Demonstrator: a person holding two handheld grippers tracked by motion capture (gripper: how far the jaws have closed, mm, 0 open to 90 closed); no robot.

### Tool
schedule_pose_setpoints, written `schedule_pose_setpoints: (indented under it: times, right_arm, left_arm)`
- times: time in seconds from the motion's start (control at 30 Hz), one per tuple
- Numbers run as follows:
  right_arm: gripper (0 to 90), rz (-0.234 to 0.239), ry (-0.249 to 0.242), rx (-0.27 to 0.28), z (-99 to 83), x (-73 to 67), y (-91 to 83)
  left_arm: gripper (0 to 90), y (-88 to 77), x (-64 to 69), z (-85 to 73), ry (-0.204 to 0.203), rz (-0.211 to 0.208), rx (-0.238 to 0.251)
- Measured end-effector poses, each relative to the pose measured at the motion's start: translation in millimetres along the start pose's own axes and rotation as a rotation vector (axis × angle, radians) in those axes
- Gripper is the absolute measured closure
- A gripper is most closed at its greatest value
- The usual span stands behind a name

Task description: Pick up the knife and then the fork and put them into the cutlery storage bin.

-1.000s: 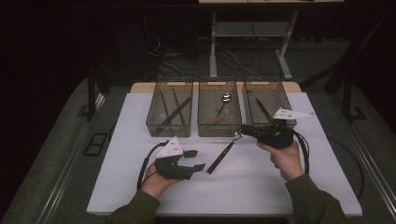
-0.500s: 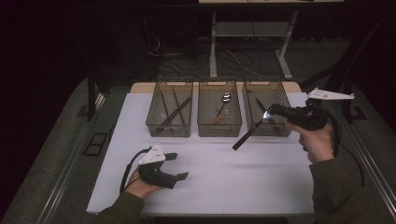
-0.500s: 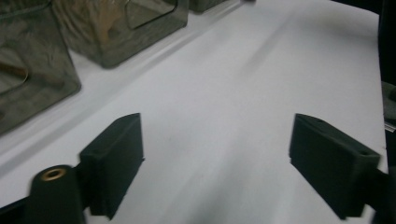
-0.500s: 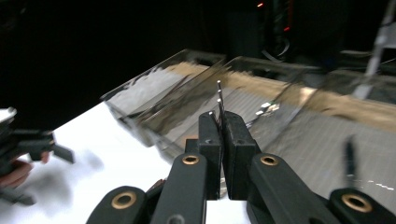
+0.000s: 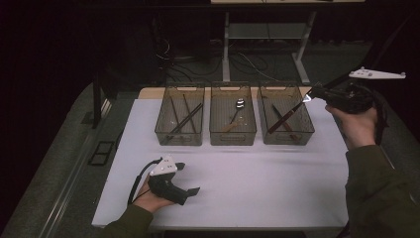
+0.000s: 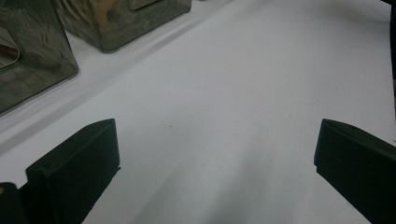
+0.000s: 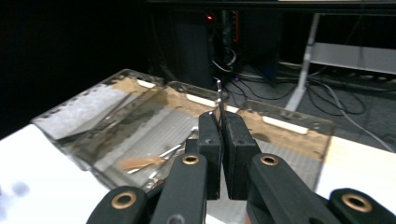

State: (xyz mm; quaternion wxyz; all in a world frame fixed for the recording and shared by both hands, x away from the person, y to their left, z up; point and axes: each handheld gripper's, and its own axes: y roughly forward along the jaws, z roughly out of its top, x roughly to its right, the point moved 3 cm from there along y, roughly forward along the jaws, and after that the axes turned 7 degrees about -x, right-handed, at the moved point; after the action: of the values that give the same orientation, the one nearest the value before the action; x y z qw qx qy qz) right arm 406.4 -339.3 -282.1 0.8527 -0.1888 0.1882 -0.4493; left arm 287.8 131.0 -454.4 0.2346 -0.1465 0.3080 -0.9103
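Observation:
My right gripper (image 5: 310,95) is raised over the right bin (image 5: 287,140) and shut on a long dark-handled knife (image 5: 292,110). The handle slants down toward that bin. In the right gripper view the thin metal blade (image 7: 218,95) sticks up between the closed jaws of my right gripper (image 7: 219,126). My left gripper (image 5: 189,177) rests low on the white table (image 5: 277,183) near the front left. Its jaws have just been opening, and my left gripper (image 6: 215,154) stands open with only bare table between them.
Three see-through bins stand in a row at the back of the table. The left bin (image 5: 178,140) holds dark sticks, and the middle bin (image 5: 233,140) holds a spoon (image 5: 239,104) and a wooden utensil. Table legs and cables lie beyond.
My right hand has risen and swung back and right with the knife, from mid-table to above the right bin. My left hand drew toward the front left and its jaws spread wide.

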Motion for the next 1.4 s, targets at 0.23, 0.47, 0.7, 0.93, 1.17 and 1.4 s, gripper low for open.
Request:
schedule_pose_setpoints:
  times: [0.23, 0.47, 0.7, 0.93, 1.17, 1.4]
  right_arm:
    - [87.2, -0.074, 0.003, -0.036, 10.0, 18.7, 7.4]
    - [87.1, -0.097, 0.026, -0.101, 1.2, 31.8, 33.8]
    - [87.1, -0.091, 0.066, -0.158, -15.8, 41.7, 61.3]
    - [85.3, -0.092, 0.118, -0.221, -30.9, 57.3, 84.4]
    - [70.7, -0.218, 0.078, -0.323, -47.5, 70.8, 111.9]
    - [42.2, -0.289, 0.079, -0.329, -54.3, 73.1, 121.5]
  left_arm:
    - [0.0, 0.6, 1.0, 0.2, -0.003, -0.003, -0.006]
    - [0.0, 0.7, 1.5, 0.2, -0.001, -0.01, -0.008]
    - [0.0, 0.9, 2.1, 0.4, 0.001, -0.013, -0.008]
    - [0.0, 2.3, 2.7, 0.7, 0.0, -0.018, -0.011]
    - [0.0, 3.4, 3.0, 0.7, 0.007, -0.022, -0.022]
    - [0.0, 4.1, 2.5, 0.6, 0.008, -0.021, -0.03]
